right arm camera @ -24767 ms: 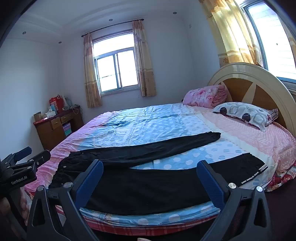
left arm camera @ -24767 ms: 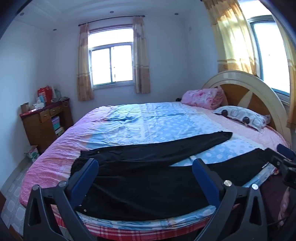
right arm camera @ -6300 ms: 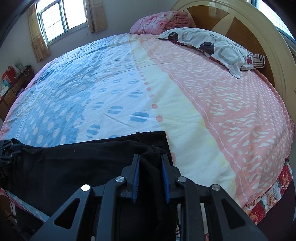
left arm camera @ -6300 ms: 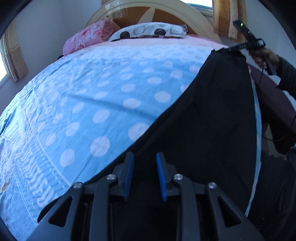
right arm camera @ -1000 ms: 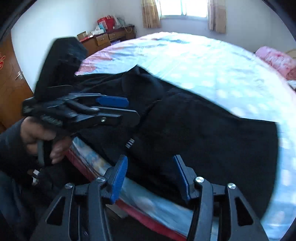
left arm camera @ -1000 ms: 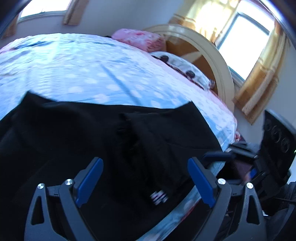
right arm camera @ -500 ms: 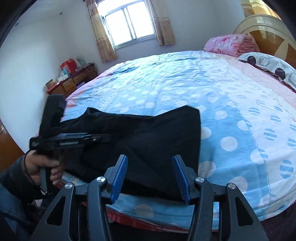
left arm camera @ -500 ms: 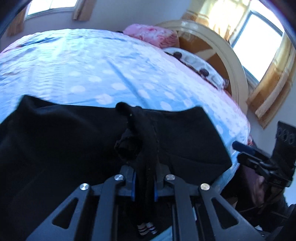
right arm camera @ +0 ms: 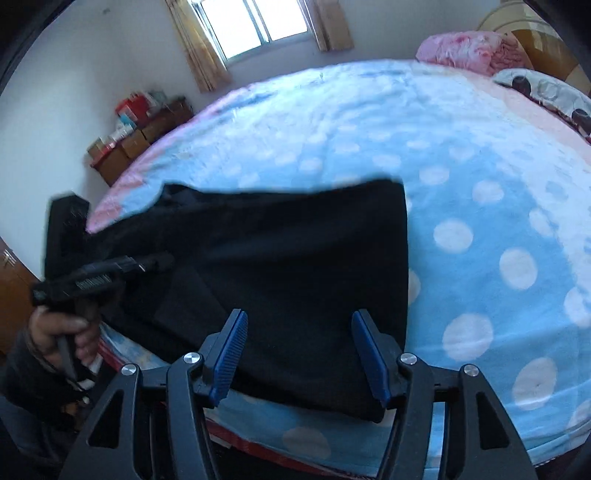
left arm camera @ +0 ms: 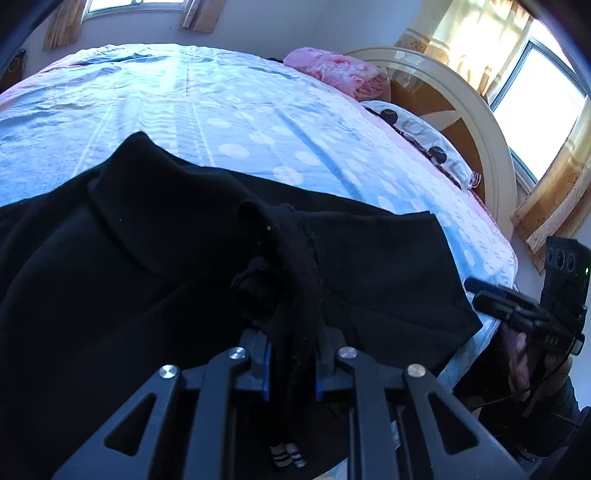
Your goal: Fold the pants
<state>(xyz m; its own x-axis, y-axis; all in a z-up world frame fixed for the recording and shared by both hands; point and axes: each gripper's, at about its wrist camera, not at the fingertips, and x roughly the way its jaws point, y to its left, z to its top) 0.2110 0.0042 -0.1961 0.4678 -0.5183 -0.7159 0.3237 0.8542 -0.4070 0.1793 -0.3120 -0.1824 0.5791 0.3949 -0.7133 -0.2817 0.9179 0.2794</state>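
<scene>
A: Where are the black pants point(left arm camera: 129, 277) right now?

B: Lying folded along the near edge of the bed point(left arm camera: 229, 110), on the blue polka-dot sheet point(right arm camera: 480, 229). In the right wrist view they form a dark block whose right edge is straight and runs away from the camera.

A: And the left tool point(left arm camera: 291, 363)?

B: Pinched nearly closed on a bunched ridge of the pants fabric. The cloth rises in a fold between the blue pads point(left arm camera: 265, 365) and a small striped tag hangs below them. Its jaws have just eased open slightly, yet the fabric is clamped between them.

A: The right tool point(right arm camera: 308, 354)?

B: Its jaws stand about half apart and have just been widening. The pads point(right arm camera: 231, 356) hover over the near edge of the pants without pressing on them; nothing is gripped.

A: Can each tool be seen from the other camera?

B: Yes. The left wrist view shows the right one at the bed's right corner, held by a hand point(left arm camera: 521, 354). The right wrist view shows the left one at the far left, its handle in a hand point(right arm camera: 59, 332).

A: Anything else around?

B: A pink quilt point(left arm camera: 340, 74) and a patterned pillow point(left arm camera: 424, 136) by the rounded headboard point(left arm camera: 476, 122), and a wooden dresser point(right arm camera: 129, 147) under the curtained window point(right arm camera: 258, 22).
</scene>
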